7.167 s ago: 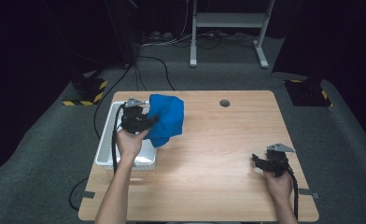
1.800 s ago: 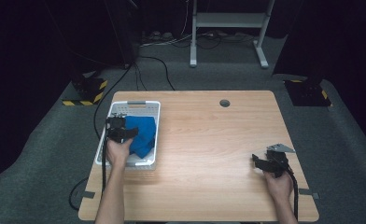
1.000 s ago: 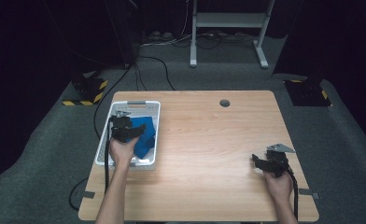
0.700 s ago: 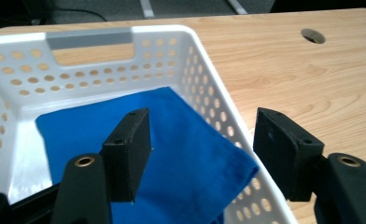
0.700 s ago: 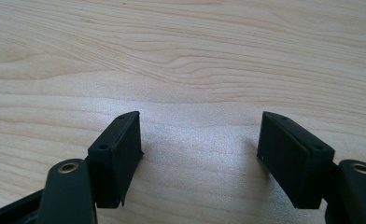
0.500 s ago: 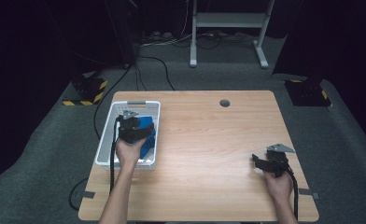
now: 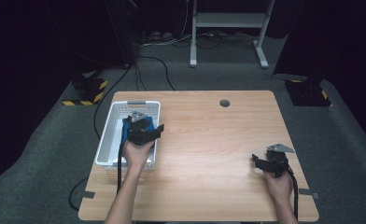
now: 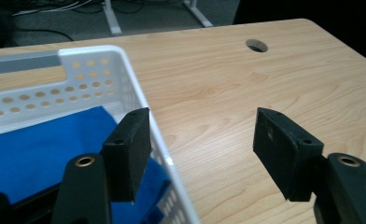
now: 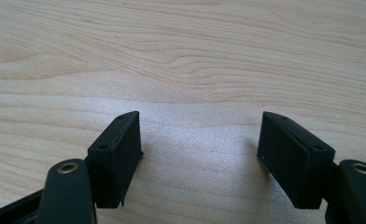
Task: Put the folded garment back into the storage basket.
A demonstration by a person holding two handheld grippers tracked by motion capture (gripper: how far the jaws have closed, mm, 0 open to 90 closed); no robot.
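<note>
Left gripper (image 8: 200, 154) now stands open and empty, lifted off the blue folded cloth (image 8: 36, 154), which lies released beneath it in the white perforated plastic basket (image 8: 102, 70); placing looks done.

Looked like a lab or recording studio, not a home. Lone wooden table (image 7: 209, 154) with a cable hole stood on grey carpet, walls around it dark. Behind the table: a metal stand (image 7: 228, 28) and loose cables (image 7: 172, 39). Yellow-black hazard-taped blocks (image 7: 85, 91) sat off both far corners of the table
</note>
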